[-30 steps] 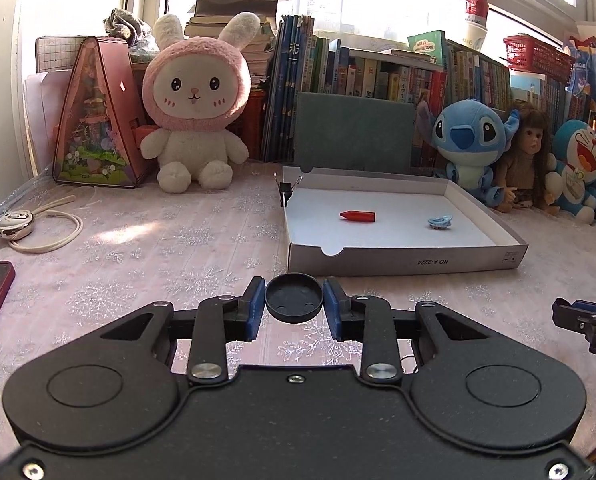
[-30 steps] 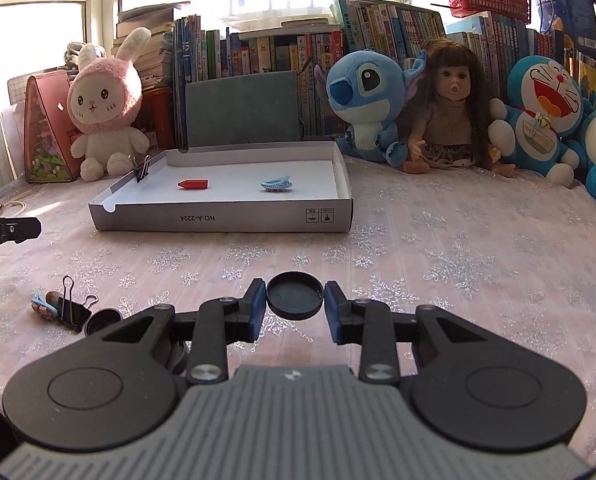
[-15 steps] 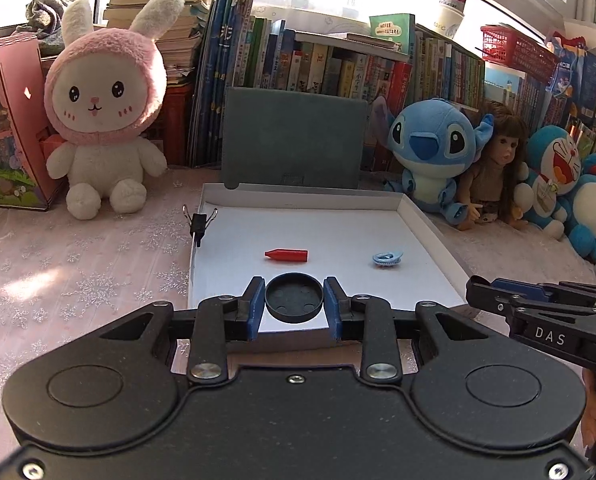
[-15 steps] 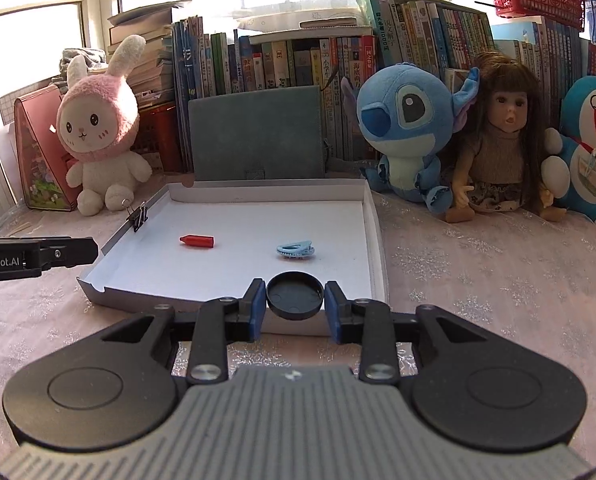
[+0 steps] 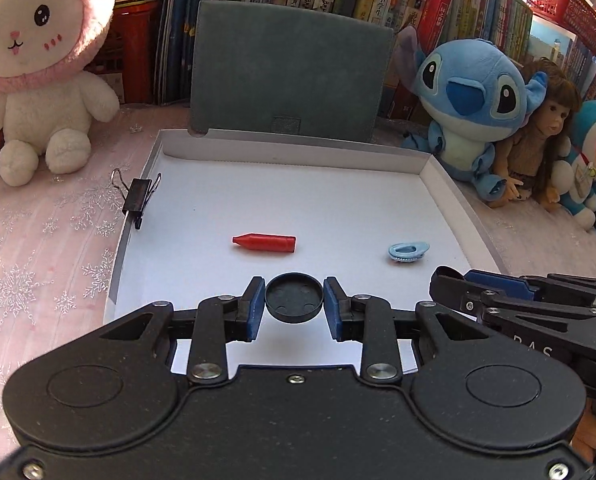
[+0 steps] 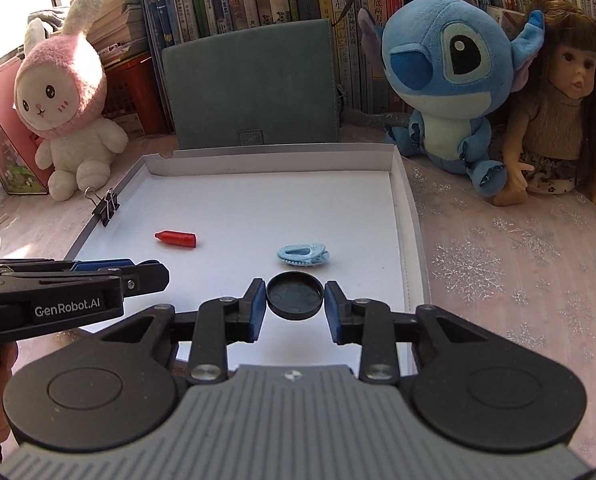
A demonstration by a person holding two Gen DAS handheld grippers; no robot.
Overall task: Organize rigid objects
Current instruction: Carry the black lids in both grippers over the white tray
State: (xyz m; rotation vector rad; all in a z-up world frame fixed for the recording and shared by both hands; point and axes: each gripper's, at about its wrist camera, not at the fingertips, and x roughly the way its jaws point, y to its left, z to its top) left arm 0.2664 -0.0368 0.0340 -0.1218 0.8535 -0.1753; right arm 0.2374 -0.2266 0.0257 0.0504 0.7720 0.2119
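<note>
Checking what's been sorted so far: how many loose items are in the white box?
3, none seemingly hidden: a red crayon-like piece lying near the middle of the white box, a light blue clip to its right, and a black binder clip clamped on the left wall.

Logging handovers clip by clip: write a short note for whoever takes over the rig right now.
Left gripper: jaws shut on a black round cap, over the near part of the white tray.
Right gripper: jaws shut on a second black cap, beside it over the same tray.
In the tray: red crayon, light blue clip; black binder clip on its left wall.
Done: those three placed.
Left: set both caps in the tray; anything outside it is out of view.
</note>
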